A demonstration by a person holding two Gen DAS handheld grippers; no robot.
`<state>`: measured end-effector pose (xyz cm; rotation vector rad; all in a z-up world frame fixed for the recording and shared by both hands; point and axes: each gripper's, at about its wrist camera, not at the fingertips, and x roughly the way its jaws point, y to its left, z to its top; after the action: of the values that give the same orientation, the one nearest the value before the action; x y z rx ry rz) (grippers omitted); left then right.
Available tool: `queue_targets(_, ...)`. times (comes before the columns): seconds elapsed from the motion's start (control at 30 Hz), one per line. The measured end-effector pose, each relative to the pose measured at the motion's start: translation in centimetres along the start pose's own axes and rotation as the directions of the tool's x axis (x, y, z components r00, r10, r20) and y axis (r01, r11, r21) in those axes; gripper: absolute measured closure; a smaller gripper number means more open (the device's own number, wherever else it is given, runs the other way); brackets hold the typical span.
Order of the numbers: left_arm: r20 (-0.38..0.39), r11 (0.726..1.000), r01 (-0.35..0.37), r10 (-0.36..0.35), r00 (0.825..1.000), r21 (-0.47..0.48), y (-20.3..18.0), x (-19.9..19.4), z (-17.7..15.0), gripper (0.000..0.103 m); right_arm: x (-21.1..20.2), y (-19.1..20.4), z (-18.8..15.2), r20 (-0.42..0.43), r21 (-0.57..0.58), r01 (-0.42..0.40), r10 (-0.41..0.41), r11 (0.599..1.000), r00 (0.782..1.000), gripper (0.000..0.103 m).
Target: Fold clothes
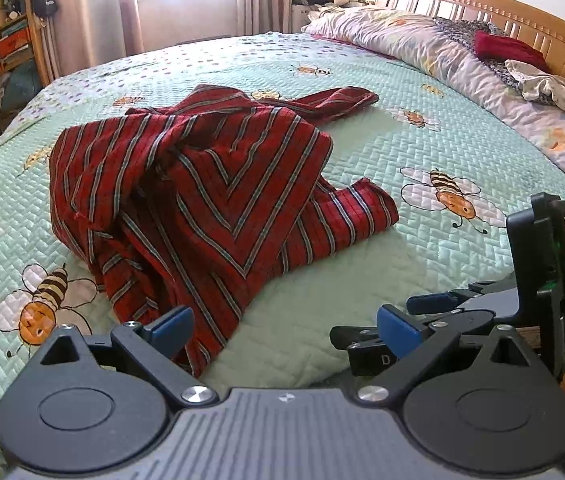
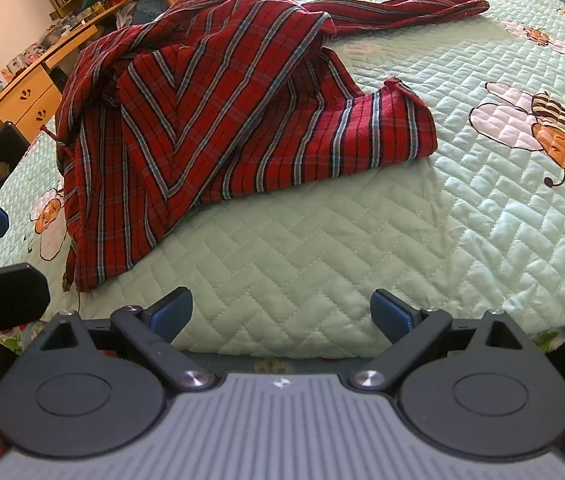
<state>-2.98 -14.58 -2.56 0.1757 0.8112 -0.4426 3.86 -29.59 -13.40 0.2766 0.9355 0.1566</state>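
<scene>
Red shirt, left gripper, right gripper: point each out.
Red shirt (image 1: 202, 184), left wrist view, crumpled body.
Left gripper (image 1: 282, 326), left wrist view, midway between fingertips.
Right gripper (image 2: 282, 312), right wrist view, midway between fingertips.

Lighting: bright daylight through the curtained window (image 1: 186, 8), overexposed to white. Soft shadow beneath the striped shirt (image 1: 202, 184) on the bed (image 1: 362, 216). Strong fisheye curvature, dark vignette at corners. Focus sharp throughout; mild softness toward edges.

My left gripper (image 1: 286, 330) and right gripper (image 2: 282, 312): same build, black linkage arms, blue pads (image 2: 173, 310), silver screws (image 2: 195, 378), round black hubs, grey ribbed housing (image 2: 282, 420) with small white logo.
</scene>
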Motion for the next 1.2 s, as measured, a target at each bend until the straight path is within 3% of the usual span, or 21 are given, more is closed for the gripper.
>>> queue_targets(0.27, -0.004, 1.000, 0.007, -0.007, 1.000, 0.002, 0.0, 0.1, -0.1, 0.004, 0.0, 0.0, 0.0, -0.001, -0.001, 0.002, -0.002, 1.000, 1.000, 0.007)
queue_targets(0.73, 0.161, 0.995, 0.043, -0.058, 0.985, 0.091, -1.4, -2.7, -0.5, 0.001, 0.0, 0.1, 0.0, -0.002, -0.005, 0.001, -0.001, 1.000, 1.000, 0.007)
queue_targets(1.0, 0.065, 0.999, 0.048, -0.050, 0.997, 0.020, -0.3, -1.3, -0.1, 0.002, 0.0, 0.1, -0.1, -0.001, -0.004, 0.001, -0.001, 1.000, 1.000, 0.007)
queue_targets(1.2, 0.054, 0.999, 0.044, -0.045, 0.997, 0.022, -0.3, -1.0, -0.2, 0.002, 0.1, 0.2, -0.1, -0.005, -0.005, 0.003, -0.003, 1.000, 1.000, 0.007)
